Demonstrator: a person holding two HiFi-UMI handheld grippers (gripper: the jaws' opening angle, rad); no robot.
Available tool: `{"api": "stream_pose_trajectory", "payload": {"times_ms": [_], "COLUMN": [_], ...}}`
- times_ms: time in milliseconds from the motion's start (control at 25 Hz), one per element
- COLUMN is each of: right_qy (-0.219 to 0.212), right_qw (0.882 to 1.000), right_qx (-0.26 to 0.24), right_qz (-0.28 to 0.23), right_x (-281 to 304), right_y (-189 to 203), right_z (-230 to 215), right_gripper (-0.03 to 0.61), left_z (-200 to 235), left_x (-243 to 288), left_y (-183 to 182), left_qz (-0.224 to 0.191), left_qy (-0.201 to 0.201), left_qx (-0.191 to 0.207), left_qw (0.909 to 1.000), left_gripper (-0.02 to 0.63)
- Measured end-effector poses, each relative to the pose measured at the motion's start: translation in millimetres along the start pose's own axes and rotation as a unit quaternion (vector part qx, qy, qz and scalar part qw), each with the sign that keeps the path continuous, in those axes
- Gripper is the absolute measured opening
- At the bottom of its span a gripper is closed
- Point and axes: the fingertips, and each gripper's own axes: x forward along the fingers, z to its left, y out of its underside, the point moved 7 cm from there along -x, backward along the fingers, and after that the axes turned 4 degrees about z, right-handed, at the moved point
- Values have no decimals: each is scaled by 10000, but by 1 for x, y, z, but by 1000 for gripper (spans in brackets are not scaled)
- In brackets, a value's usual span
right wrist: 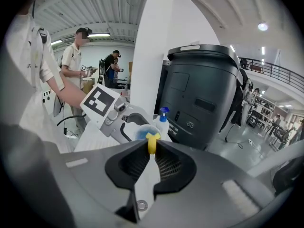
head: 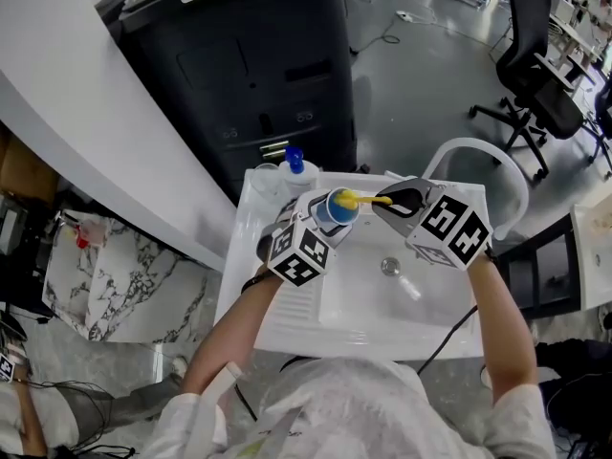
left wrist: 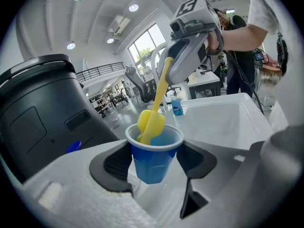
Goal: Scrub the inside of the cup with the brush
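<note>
- Black bin (head: 249, 75) stands close behind. White sink (head: 363, 306) lies below, its open basin leaving free room downward and toward person.
- Left gripper (head: 320, 226) clamps blue cup (left wrist: 153, 161) by side walls, mouth up, over back left part of sink.
- Cup is likely thin plastic: light, crushable, slick if wet. Hold mid-wall with gentle squeeze.
- Right gripper (right wrist: 151, 148) is pinched on handle end of yellow brush (left wrist: 152, 121), brush head in cup mouth. Handle is slim and seemingly stiff; head looks soft.
- Blue-capped bottle (head: 294, 165) stands just behind cup, limiting room for strokes.
</note>
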Motion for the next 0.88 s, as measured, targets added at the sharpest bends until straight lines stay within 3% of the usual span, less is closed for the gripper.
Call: {"api": "stream_pose_trajectory", "payload": {"times_ms": [400, 640, 880], "right_qy": [225, 542, 1083], "right_qw": [9980, 9929, 9806], "right_qx": [362, 660, 1086], "right_qz": [-475, -823, -1218], "right_x": [-16, -27, -36], "right_y": [-5, -4, 2], "right_z": [-7, -15, -27], "right_gripper": [34, 34, 34], "left_z": [16, 23, 36], "left_x": [6, 2, -8], "left_y": [7, 6, 0], "left_qz": [-338, -448, -692], "left_qy": [-147, -308, -596], "left_qx": [-1006, -1299, -1614], "left_qw": [9942, 9900, 9827], "left_gripper": [298, 299, 299]}}
